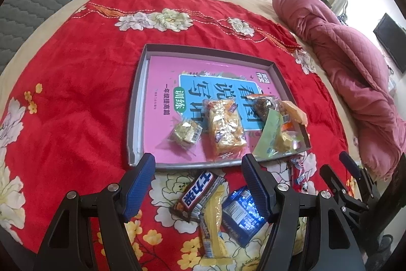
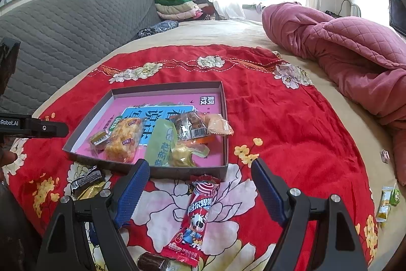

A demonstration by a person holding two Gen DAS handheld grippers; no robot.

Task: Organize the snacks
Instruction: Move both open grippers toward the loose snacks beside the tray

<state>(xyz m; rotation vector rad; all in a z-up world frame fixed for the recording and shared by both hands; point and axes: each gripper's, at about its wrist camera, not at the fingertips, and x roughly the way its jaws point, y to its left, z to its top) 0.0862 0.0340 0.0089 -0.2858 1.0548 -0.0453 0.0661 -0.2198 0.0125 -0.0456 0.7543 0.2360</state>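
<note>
1. Red floral cloth (image 1: 76, 98) covers the bed; a shallow grey cardboard tray (image 1: 135, 103) sits on it, lined with a pink booklet.
2. Several snacks already lie in the tray's near end: a golden rice-cracker pack (image 1: 224, 128), a small foil-wrapped sweet (image 1: 185, 133), a green packet (image 1: 269, 136), others heaped at the right corner.
3. Loose on the cloth just short of the tray: a brown chocolate bar (image 1: 198, 194), a yellow bar (image 1: 214, 222), a blue packet (image 1: 241, 215), and a red milk-candy stick (image 2: 196, 217).
4. Left gripper (image 1: 198, 184) hangs over the chocolate bar with jaws wide and nothing between the pads.
5. Right gripper (image 2: 198, 188) likewise spread and empty, straddling the red stick (not touching it).
6. Risks, as I judge them: the three left-side wrappers overlap, so a closing pinch may drag two at once; glossy film may slide off the pads; soft bedding gives under pressure, and a fingertip could snag cloth or nudge the light tray.
</note>
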